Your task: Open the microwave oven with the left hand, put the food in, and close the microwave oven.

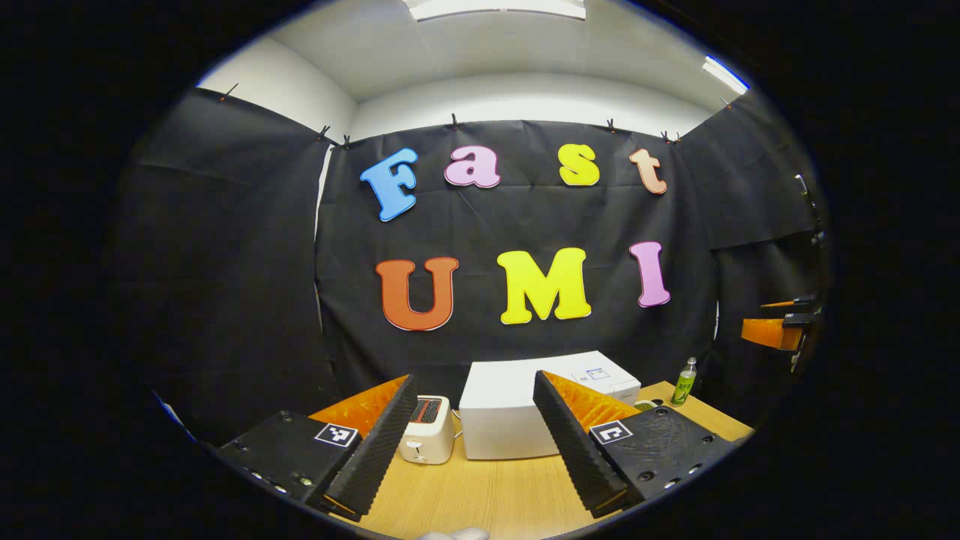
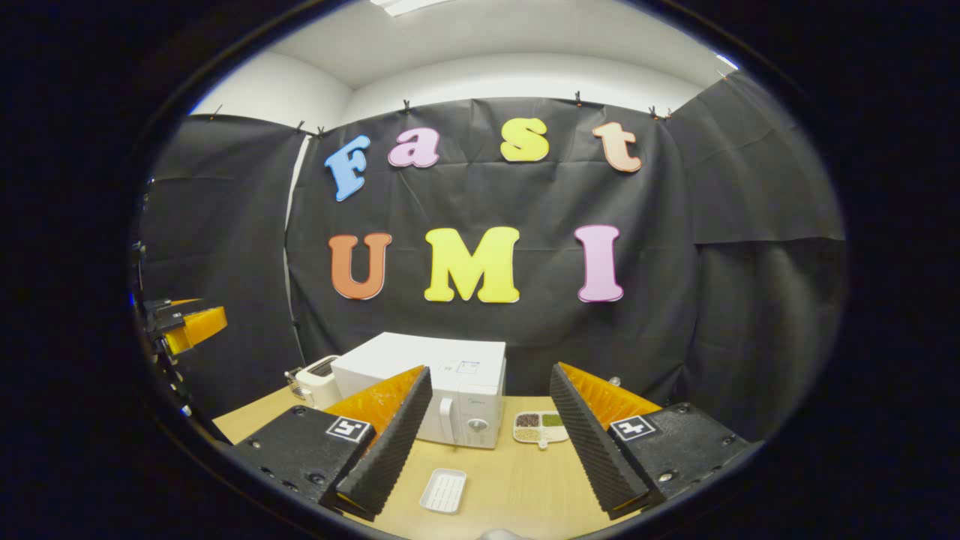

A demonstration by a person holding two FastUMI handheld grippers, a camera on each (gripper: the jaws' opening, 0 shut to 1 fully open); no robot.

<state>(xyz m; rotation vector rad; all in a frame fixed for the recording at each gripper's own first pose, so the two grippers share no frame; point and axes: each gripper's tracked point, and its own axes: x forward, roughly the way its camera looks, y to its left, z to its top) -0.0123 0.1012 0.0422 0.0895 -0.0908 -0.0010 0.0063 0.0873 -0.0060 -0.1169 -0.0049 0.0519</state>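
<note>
A white microwave [image 2: 450, 382] stands shut at the back of the wooden table [image 2: 510, 480], its door handle [image 2: 448, 420] facing me. Just right of it lies a white divided dish of food [image 2: 541, 427] holding dark, green and pale portions. My right gripper [image 2: 491, 382] hangs open above the table's near side, with nothing between its fingers. In the left gripper view the microwave [image 1: 510, 412] shows its plain side, and my left gripper [image 1: 474, 405] is open and empty in front of it. Each gripper appears at the edge of the other's view, the right gripper [image 1: 776, 330] and the left gripper [image 2: 191, 324].
A white toaster [image 1: 427, 439] sits to the left of the microwave, also seen as the toaster [image 2: 319, 382]. A small white ridged tray [image 2: 444, 490] lies on the near table. A green bottle [image 1: 684, 381] stands at the far right corner. Black cloth walls the booth.
</note>
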